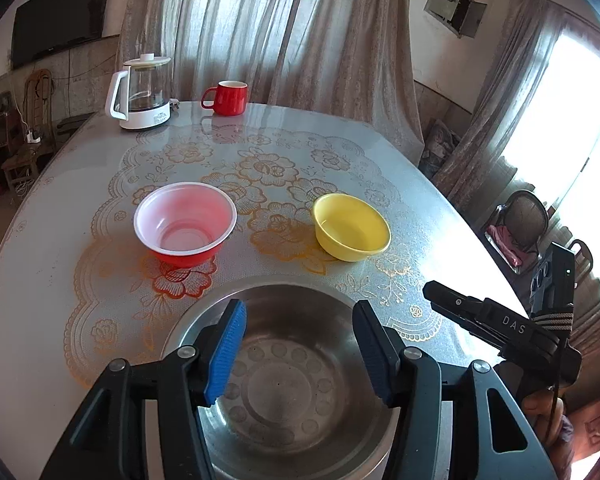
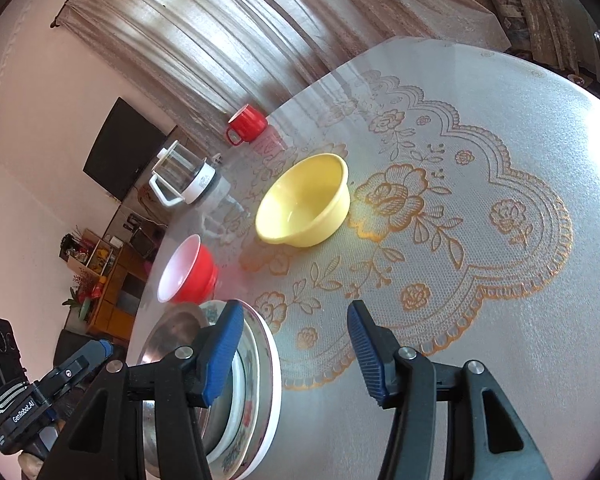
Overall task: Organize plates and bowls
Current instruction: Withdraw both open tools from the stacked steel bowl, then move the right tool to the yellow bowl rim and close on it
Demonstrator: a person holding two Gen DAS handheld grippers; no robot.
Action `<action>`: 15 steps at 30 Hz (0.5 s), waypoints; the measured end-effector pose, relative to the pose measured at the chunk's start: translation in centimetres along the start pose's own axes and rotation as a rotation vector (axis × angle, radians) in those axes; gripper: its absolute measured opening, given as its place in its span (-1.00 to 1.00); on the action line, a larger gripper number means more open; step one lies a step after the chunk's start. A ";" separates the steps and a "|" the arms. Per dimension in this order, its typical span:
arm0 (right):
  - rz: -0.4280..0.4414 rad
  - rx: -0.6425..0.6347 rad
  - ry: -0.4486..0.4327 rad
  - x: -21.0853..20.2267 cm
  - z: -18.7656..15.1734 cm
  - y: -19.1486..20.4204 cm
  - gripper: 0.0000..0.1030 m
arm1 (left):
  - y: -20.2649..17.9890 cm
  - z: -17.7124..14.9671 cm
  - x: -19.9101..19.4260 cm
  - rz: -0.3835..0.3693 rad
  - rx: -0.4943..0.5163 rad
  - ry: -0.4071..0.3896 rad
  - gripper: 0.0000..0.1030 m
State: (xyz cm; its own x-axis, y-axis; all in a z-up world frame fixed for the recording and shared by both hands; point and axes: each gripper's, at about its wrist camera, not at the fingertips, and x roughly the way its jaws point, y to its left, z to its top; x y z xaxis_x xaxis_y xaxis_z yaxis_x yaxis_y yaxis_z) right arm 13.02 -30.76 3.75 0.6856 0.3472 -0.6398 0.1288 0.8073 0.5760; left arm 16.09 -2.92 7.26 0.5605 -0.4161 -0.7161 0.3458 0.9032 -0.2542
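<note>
Both tongs stand apart with nothing between their pads. The left tongs (image 1: 300,354) hover over the steel bowl (image 1: 284,396), which sits nested in a stack of floral plates (image 2: 260,380) at the near edge of the bench (image 1: 440,220). The right tongs (image 2: 296,354) hang just beside that stack, above bare cloth. Farther in, the red bowl (image 1: 185,225) and yellow bowl (image 1: 352,227) stand apart. A glass kettle (image 1: 139,92) and red mug (image 1: 226,97) sit at the far edge.
</note>
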 end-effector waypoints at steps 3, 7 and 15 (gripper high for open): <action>0.009 0.007 -0.015 0.6 1.2 -0.2 0.06 | -0.5 1.0 1.6 -0.036 -0.015 0.046 0.10; 0.028 0.031 -0.029 1.8 2.8 -0.7 0.06 | -0.9 2.2 3.3 -0.017 -0.033 0.054 0.28; 0.101 0.088 -0.100 4.9 6.2 -2.3 0.06 | -1.4 4.8 6.8 -0.042 -0.072 0.116 0.30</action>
State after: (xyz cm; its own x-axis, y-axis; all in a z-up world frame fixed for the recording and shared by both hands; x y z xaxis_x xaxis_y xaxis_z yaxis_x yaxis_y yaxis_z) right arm 20.51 -33.89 2.47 0.7657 0.3714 -0.5251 0.1147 0.7245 0.6797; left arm 22.99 -7.54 5.86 0.4546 -0.4422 -0.7732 0.3096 0.8924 -0.3283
